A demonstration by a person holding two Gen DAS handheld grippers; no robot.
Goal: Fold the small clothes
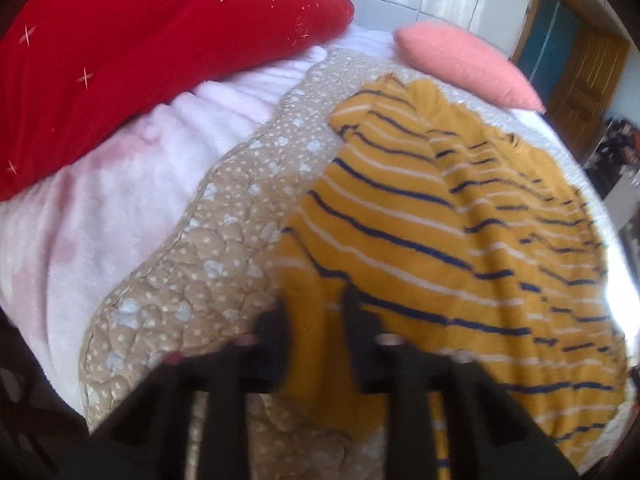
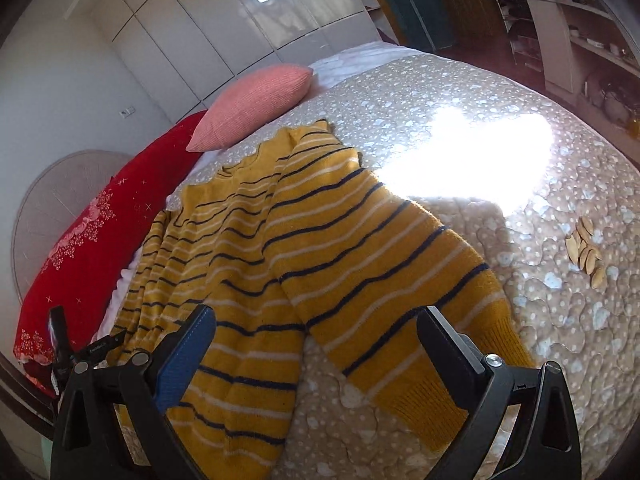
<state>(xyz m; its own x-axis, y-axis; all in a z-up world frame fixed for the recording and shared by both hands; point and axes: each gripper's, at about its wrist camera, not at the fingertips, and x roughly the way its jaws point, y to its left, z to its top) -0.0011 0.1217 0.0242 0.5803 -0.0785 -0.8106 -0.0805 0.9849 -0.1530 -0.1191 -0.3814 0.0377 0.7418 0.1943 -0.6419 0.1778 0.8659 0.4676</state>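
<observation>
Below, striped sweater [image 2: 320, 248] between spread right fingers [image 2: 450, 352]; left fingers [image 1: 276, 340] pinching its edge.

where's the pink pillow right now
The pink pillow lies at the far end of the bed, beside the red pillow, just beyond the neck of the striped sweater.

My left hand-held gripper [image 1: 314, 320] is smeared by motion blur, so I can't tell whether its fingers pinch the striped sweater [image 1: 440, 232]. The sweater's near hem runs off the frame. The red pillow [image 1: 140, 60] is cut off at the left edge. Far shelf clutter [image 2: 592, 20] is too small to identify.
</observation>
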